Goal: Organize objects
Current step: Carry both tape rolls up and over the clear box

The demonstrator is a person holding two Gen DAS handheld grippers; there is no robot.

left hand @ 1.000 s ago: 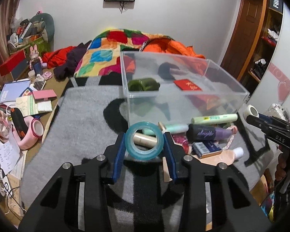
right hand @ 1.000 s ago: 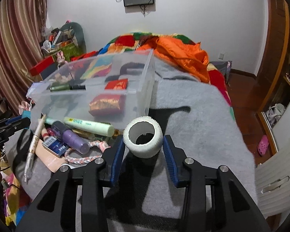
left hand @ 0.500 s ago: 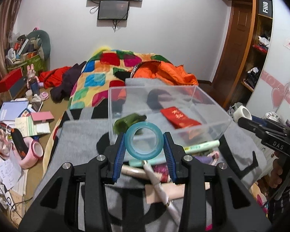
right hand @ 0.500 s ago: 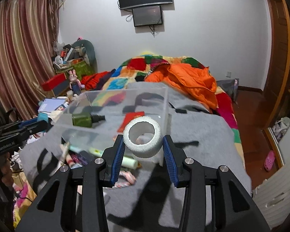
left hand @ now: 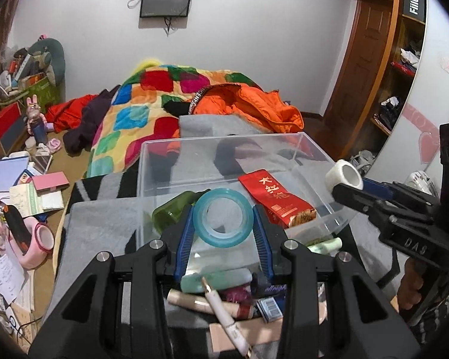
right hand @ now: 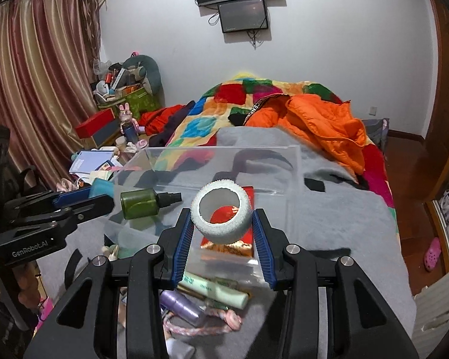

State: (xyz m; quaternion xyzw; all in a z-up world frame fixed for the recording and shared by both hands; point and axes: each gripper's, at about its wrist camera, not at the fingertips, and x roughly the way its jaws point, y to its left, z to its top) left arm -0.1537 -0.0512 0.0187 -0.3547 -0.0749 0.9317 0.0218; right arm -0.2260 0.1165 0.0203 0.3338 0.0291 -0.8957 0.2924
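My left gripper (left hand: 223, 227) is shut on a teal tape roll (left hand: 224, 217), held above the near edge of a clear plastic bin (left hand: 152, 149). My right gripper (right hand: 221, 227) is shut on a white tape roll (right hand: 221, 216), held over the bin's (right hand: 296, 161) near right side; it also shows in the left wrist view (left hand: 344, 176). Inside the bin lie a green spray bottle (right hand: 140, 199) and a red packet (left hand: 275, 197). The left gripper's body shows at the left of the right wrist view (right hand: 54, 206).
Loose items lie on the grey blanket (right hand: 344, 215) in front of the bin: a white pen (left hand: 224, 314), a pale green tube (right hand: 215, 290), a purple bottle (right hand: 182, 305), a pink rope (right hand: 200, 326). Cluttered floor at left (left hand: 21, 197). Bed with colourful quilt (left hand: 152, 101) behind.
Both grippers rose and moved forward with their tape rolls, from in front of the bin to over its near edge.
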